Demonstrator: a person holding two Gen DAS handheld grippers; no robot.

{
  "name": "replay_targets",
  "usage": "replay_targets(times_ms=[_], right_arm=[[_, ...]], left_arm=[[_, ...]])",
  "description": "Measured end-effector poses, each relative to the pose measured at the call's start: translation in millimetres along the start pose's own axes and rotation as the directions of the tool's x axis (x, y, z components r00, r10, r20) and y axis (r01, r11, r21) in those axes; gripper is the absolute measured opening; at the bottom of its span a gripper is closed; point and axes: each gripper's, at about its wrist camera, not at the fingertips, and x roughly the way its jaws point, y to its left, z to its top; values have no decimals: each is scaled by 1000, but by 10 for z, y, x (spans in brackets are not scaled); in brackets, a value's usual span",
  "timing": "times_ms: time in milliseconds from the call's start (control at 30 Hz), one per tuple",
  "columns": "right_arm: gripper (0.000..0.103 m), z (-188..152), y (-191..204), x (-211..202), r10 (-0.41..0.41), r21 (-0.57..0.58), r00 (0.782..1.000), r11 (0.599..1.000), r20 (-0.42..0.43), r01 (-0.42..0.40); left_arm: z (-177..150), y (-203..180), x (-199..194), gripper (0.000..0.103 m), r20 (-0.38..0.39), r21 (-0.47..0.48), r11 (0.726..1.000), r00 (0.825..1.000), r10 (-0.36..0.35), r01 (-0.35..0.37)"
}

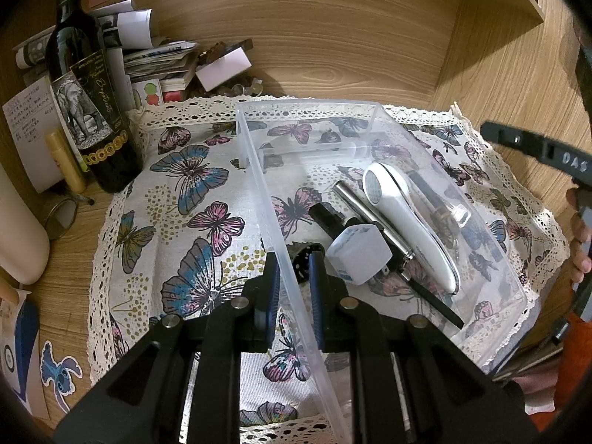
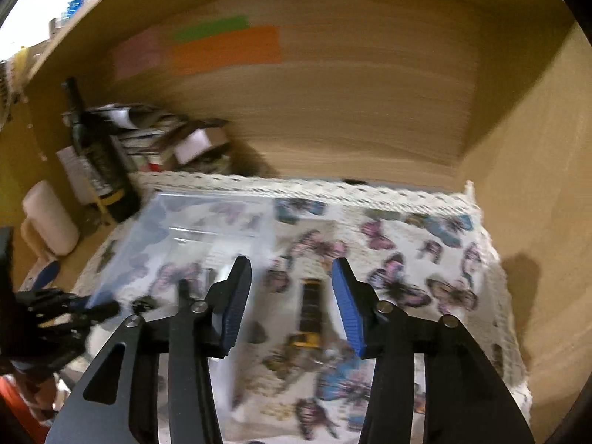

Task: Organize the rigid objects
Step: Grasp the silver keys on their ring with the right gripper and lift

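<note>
Left hand-held gripper, lower centre: jaws narrow, straddling left wall of clear bin, contact unclear. Bin holds white handheld device, charger cube. Right hand-held gripper wide open, empty; black-yellow stick between fingers, long axis along them, blurred.

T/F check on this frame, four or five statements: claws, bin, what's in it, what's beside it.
1. The left claw straddles a wall of the clear bin. True.
2. The right claw is shut on an item. False: it is open and holds nothing.
3. The bin is empty. False: it holds a white handheld device, a white cube adapter and more.
4. A dark wine bottle stands left of the butterfly cloth. True.
</note>
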Motion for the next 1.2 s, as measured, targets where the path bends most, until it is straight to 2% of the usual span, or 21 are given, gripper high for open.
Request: replay_targets(times_ms=[200,367,467,633,767,833,900,967,1000,1033,1067,1133,1200], right_arm=[[42,-222,-212,231,-34,28,994,999,-100,37],[42,-444,-228,403,-17,19,983,1000,-184,21],[47,-566,-204,492,-9,10,976,1000,-218,12],[49,-713,-205,658,-9,4,965,1000,-262,10],[49,-733,-177,694,-26,-27,968,999,-249,20],[45,-742,-183,701,-29,-28,970,999,-239,22],[34,-744,-195,700,-40,-29,972,999,-230,34],[31,-730,-212,700,-38,-20,973,999,-228,34],[20,-733,-219,695,-41,-16,973,999,-226,38],[17,-735,-225,690,-56,-18,973,998,-223,53],[10,-735,-235,674,-70,-23,973,998,-222,66],[10,-737,-281,630,-52,-2,974,999,-222,52],[10,-755,-291,605,-67,-5,974,998,-219,67]], left_arm=[[-1,3,0,15,-1,0,1000,1000,-1,1],[-1,4,-1,15,0,2,1000,1000,-1,1],[0,5,0,15,0,1,1000,1000,-1,1],[0,1,-3,15,-2,2,1000,1000,-1,1],[1,0,-4,15,0,0,1000,1000,-2,2],[-1,2,-3,15,-1,0,1000,1000,-3,3],[0,2,-3,15,-1,1,1000,1000,-2,2],[1,3,-3,15,-1,2,1000,1000,-2,2],[1,4,-3,15,-1,2,1000,1000,-2,2],[0,2,-3,15,-1,2,1000,1000,-2,2],[0,2,-3,15,-1,3,1000,1000,-2,2],[2,-3,-8,15,-1,5,1000,1000,-2,2],[3,-3,-9,15,-1,4,1000,1000,-2,2]])
